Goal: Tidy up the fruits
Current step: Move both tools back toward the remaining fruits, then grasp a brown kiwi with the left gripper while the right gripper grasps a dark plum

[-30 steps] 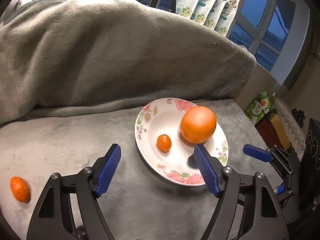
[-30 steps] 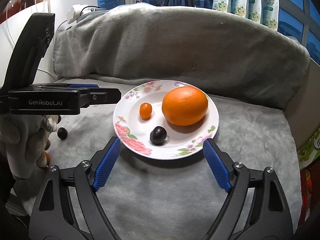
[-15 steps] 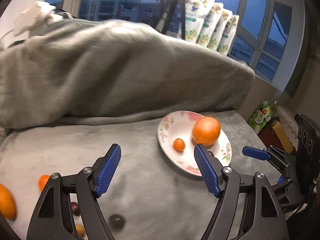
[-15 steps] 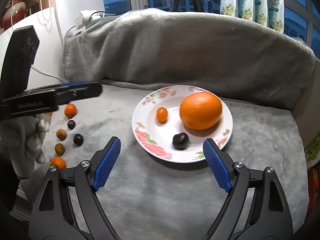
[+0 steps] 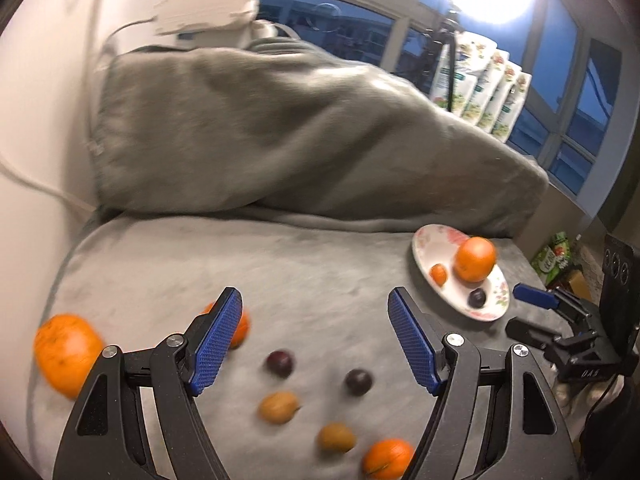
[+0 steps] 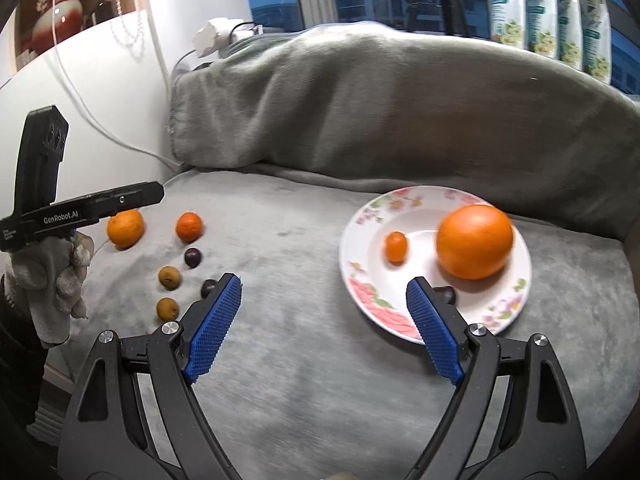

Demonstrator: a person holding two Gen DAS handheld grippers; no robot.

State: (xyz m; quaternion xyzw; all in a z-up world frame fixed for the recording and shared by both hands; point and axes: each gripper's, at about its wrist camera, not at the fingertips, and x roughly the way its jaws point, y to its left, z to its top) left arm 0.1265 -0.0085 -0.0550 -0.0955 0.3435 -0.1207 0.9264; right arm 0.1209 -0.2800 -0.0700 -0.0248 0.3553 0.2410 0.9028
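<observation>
A floral plate [image 6: 424, 216] [image 5: 424, 244] holds a big orange [image 6: 474, 241] [image 5: 475, 259], a small kumquat [image 6: 396, 246] [image 5: 439, 274] and a dark plum [image 5: 477, 298]. Loose fruit lies on the grey blanket at the left: an orange [image 6: 125, 228] [image 5: 66, 350], a tangerine [image 6: 189, 226], two dark plums [image 5: 281, 363] [image 5: 358, 381], two brown fruits [image 5: 279, 407] [image 5: 336, 437] and another tangerine [image 5: 387, 458]. My left gripper [image 5: 316, 340] is open and empty above the loose fruit. My right gripper [image 6: 324, 322] is open and empty, just left of the plate.
A blanket-covered backrest [image 6: 380, 112] rises behind the seat. A white wall and cable [image 6: 120, 136] bound the left side. Pouches [image 6: 548, 4] stand on the windowsill. Boxes [image 5: 556, 258] sit beyond the right edge of the seat.
Both grippers swung left, away from the plate. The left one now hovers over the loose fruit; the plate has slid to the right in both views. Both stayed open.
</observation>
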